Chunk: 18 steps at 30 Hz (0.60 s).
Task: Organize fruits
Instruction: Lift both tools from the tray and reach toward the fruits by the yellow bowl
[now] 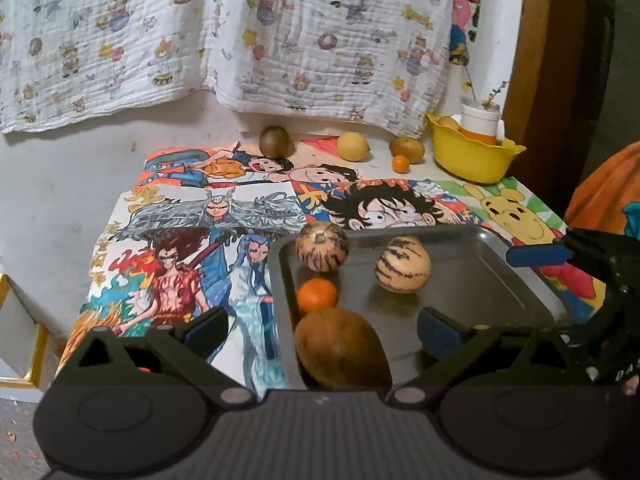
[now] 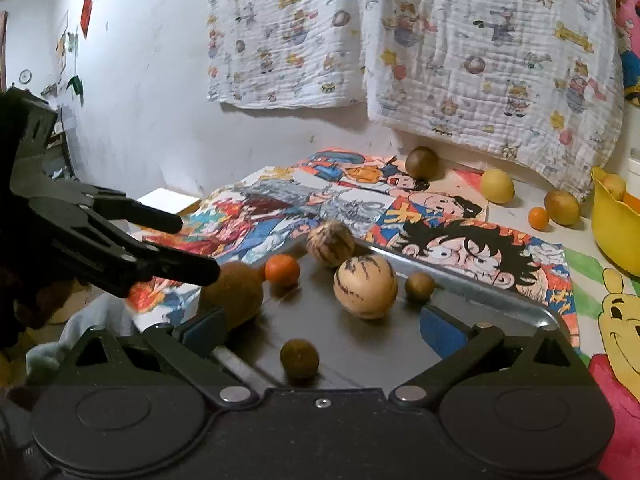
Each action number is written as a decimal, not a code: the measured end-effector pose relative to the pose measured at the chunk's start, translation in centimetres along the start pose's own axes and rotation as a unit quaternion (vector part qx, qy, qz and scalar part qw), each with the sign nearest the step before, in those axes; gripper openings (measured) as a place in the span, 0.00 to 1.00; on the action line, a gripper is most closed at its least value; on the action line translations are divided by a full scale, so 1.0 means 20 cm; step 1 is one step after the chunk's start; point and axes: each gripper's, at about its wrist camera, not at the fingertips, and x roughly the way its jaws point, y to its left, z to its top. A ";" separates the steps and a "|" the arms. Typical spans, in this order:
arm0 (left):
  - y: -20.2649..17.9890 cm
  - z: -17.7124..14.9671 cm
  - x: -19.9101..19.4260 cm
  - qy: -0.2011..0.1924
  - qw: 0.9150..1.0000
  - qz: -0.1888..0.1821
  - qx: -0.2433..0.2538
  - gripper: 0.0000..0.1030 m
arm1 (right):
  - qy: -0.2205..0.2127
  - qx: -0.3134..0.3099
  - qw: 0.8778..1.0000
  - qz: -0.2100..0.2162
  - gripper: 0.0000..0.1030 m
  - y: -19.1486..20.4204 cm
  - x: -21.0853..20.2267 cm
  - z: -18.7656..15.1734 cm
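Note:
A metal tray (image 1: 500, 284) (image 2: 472, 284) holds two striped melons (image 1: 402, 263) (image 1: 322, 247), a small orange (image 1: 317, 294) (image 2: 282, 268), a big brown fruit (image 1: 340, 347) (image 2: 232, 296) and small brown fruits (image 2: 299, 358) (image 2: 419, 286). My left gripper (image 1: 320, 328) is open and empty, its fingers on either side of the big brown fruit at the tray's near left. My right gripper (image 2: 320, 328) is open and empty above the tray's near edge. The left gripper shows at the left of the right wrist view (image 2: 192, 244).
At the back of the table lie a dark round fruit (image 1: 274, 141), a yellow fruit (image 1: 352, 146), a brownish fruit (image 1: 407, 149) and a tiny orange (image 1: 400, 163). A yellow bowl (image 1: 472, 156) with a white jar (image 1: 480, 118) stands back right. Cartoon drawings (image 1: 208, 216) cover the table.

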 end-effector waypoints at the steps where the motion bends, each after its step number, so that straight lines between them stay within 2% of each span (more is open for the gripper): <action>1: 0.00 -0.01 -0.01 0.000 1.000 0.001 0.003 0.99 | 0.002 -0.001 1.000 0.000 0.99 0.01 -0.01 -0.01; 11: -0.02 -0.11 -0.06 0.017 0.999 -0.002 0.037 1.00 | 0.048 -0.026 0.998 -0.017 0.99 0.01 -0.05 -0.10; 18: -0.03 -0.14 -0.05 0.033 0.998 -0.005 0.052 1.00 | 0.060 -0.028 0.997 -0.041 0.99 -0.03 -0.08 -0.14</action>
